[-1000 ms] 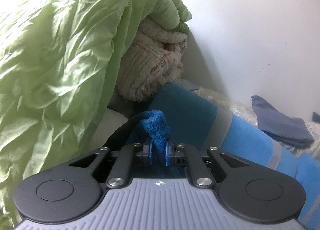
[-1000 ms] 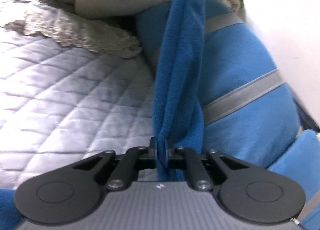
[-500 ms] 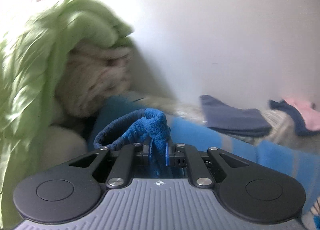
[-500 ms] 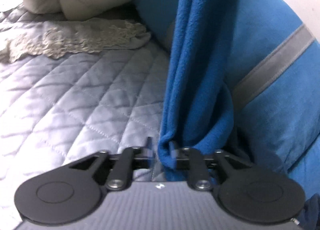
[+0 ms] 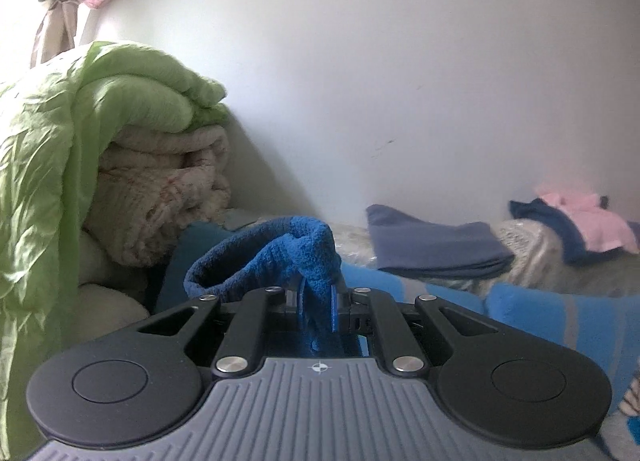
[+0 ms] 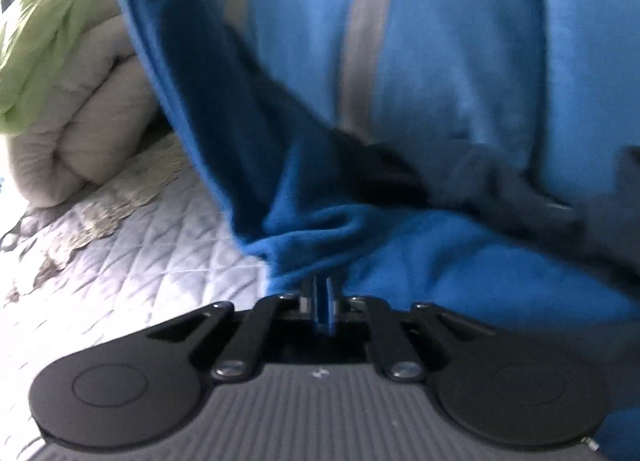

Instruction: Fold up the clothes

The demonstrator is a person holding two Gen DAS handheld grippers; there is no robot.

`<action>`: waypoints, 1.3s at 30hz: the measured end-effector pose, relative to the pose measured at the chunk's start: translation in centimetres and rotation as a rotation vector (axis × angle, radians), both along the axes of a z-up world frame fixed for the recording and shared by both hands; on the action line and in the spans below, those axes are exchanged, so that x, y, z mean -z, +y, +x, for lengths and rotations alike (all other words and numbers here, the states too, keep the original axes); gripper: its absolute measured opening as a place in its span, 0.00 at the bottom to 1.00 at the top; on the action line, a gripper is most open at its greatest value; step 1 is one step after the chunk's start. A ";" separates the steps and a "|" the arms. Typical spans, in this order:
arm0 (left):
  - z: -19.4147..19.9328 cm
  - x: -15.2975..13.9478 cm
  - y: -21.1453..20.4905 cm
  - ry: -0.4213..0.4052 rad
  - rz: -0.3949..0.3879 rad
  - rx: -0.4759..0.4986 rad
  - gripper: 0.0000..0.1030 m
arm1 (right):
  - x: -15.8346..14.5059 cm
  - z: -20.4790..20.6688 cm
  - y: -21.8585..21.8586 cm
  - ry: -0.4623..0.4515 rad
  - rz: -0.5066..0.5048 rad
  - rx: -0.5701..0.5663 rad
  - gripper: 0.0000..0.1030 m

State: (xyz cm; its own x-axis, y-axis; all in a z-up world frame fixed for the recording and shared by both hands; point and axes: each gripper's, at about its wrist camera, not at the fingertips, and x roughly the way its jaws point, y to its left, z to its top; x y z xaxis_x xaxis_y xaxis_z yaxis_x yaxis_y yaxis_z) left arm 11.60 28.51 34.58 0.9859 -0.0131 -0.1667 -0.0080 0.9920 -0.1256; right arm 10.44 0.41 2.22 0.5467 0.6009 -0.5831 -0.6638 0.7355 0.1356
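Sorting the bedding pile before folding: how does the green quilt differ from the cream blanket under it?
The green quilt is smooth, shiny and crinkled, draped over the top and hanging down the left side. The cream blanket is nubbly with faint reddish marks, rolled into a thick bundle beneath it. Both are stacked against the wall.

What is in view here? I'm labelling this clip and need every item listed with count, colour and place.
Fleece garment: one, royal blue, clamped in both grippers, hanging between them.
Striped blanket: one, light blue with grey bands, behind the garment.
Duvet: one, lime green, top of the pile at left.
Knitted blanket: one, cream, under the duvet.
Folded cloth: one, slate blue, by the wall.
Navy and pink clothes: small heap, far right.
Quilted bedspread: one, pale grey, on the bed.
Wall: white, behind.
Left gripper: black, shut.
Right gripper: black, shut.
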 end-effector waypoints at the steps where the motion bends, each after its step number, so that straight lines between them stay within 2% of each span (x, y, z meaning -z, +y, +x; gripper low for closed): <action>1: -0.2 -0.4 -0.5 -0.008 -0.006 0.013 0.11 | 0.4 0.2 0.6 0.004 0.001 -0.017 0.05; 3: -0.7 -1.2 -1.9 -0.020 -0.014 0.051 0.11 | 1.2 1.0 1.8 0.037 -0.003 -0.006 0.03; 6: -1.1 -2.0 -5.1 -0.033 0.030 0.129 0.11 | 2.2 1.8 3.2 0.056 -0.024 0.010 0.03; 12: -0.4 -1.7 -13.2 -0.051 0.118 0.229 0.11 | 2.0 1.9 3.5 0.050 -0.054 0.024 0.18; 14: -0.1 -1.7 -15.4 -0.043 0.130 0.244 0.11 | 1.2 1.7 2.8 0.053 -0.039 0.031 0.28; 16: -0.2 -1.6 -17.6 -0.037 0.144 0.270 0.11 | -0.2 0.8 0.4 0.056 -0.020 0.041 0.65; 17: -0.3 -1.5 -18.6 -0.035 0.149 0.285 0.11 | -1.0 0.1 -1.2 0.050 -0.012 0.049 0.72; 18: -0.4 -1.4 -19.5 -0.032 0.154 0.301 0.11 | -1.9 -0.6 -2.9 0.044 -0.005 0.057 0.79; 22: -1.1 0.0 -23.6 -0.007 0.188 0.347 0.11 | -5.3 -3.2 -9.5 0.021 0.025 0.088 0.88; 24: -1.5 1.2 -25.8 0.006 0.208 0.370 0.11 | -7.0 -4.6 -12.8 0.010 0.040 0.104 0.92; 28: -2.6 4.7 -30.3 0.049 0.258 0.412 0.11 | -9.8 -7.7 -22.8 0.012 0.095 0.208 1.00; 33: -3.7 10.6 -35.7 0.151 0.273 0.475 0.11 | -11.8 -11.9 -31.8 -0.006 0.092 0.368 1.00; 36: -4.3 14.7 -38.9 0.237 0.290 0.504 0.14 | -12.1 -13.5 -35.0 -0.017 0.054 0.427 1.00; 37: -4.5 16.2 -40.1 0.278 0.299 0.517 0.23 | -12.1 -14.0 -35.8 -0.021 0.042 0.444 1.00; 38: -4.8 17.8 -41.2 0.324 0.313 0.542 0.40 | -12.1 -14.4 -36.7 -0.026 0.031 0.461 1.00; 39: -5.1 19.5 -42.2 0.364 0.328 0.575 0.49 | -11.9 -14.6 -37.5 -0.020 0.025 0.476 1.00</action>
